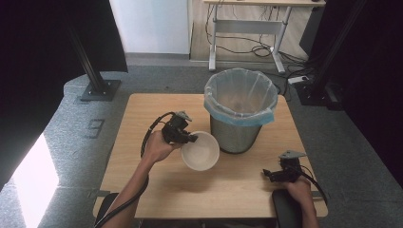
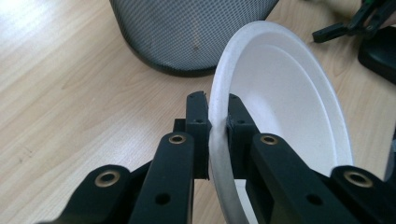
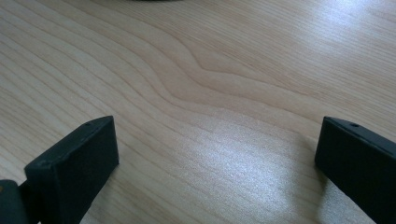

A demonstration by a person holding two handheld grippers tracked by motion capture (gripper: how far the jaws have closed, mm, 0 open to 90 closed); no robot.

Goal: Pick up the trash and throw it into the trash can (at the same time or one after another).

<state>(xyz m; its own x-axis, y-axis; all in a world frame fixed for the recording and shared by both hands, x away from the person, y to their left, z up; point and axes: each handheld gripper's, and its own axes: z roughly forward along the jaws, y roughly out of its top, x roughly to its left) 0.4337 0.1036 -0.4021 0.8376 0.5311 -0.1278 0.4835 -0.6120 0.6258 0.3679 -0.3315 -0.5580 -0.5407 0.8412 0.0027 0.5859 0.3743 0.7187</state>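
Observation:
A white foam bowl hangs above the wooden table, just left of the bin. My left gripper is shut on its rim, and the left gripper view shows the rim pinched between the two black pads, with the bowl tilted on edge. A metal mesh bin with a clear bag liner stands at the table's back middle; its mesh wall is close ahead. My right gripper rests low at the front right, open, with bare wood between its fingers.
A black pad lies at the table's front right edge under the right hand. Beyond the table are a grey carpet, black frame posts and a desk with cables.

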